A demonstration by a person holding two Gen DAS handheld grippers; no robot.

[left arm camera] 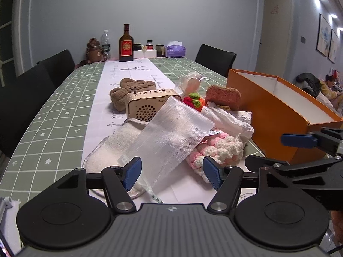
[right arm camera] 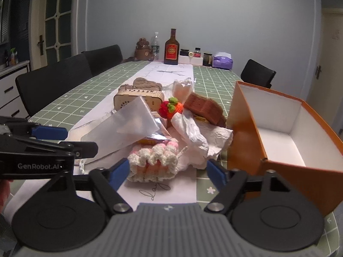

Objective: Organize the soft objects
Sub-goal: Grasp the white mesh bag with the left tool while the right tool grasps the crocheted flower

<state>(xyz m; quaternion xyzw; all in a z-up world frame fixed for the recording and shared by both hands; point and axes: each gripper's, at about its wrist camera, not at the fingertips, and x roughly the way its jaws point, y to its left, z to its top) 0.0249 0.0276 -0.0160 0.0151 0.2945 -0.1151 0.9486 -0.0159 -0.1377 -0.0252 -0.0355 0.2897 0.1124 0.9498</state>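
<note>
Right wrist view: pink-and-white crochet piece [right arm camera: 153,162] between the parted pads of the right gripper [right arm camera: 169,172], untouched.

"RADIO" is printed on the wooden speaker box [left arm camera: 150,105]. "GenRobot.AI" is marked on the left gripper [right arm camera: 64,137] arm. The bottle [left arm camera: 126,44] label is too blurred, possibly Chinese script.

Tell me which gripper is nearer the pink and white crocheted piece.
Right. The right gripper frames the pink and white crocheted piece between open jaws; the left gripper sits beside it, around the white mesh bag.
</note>
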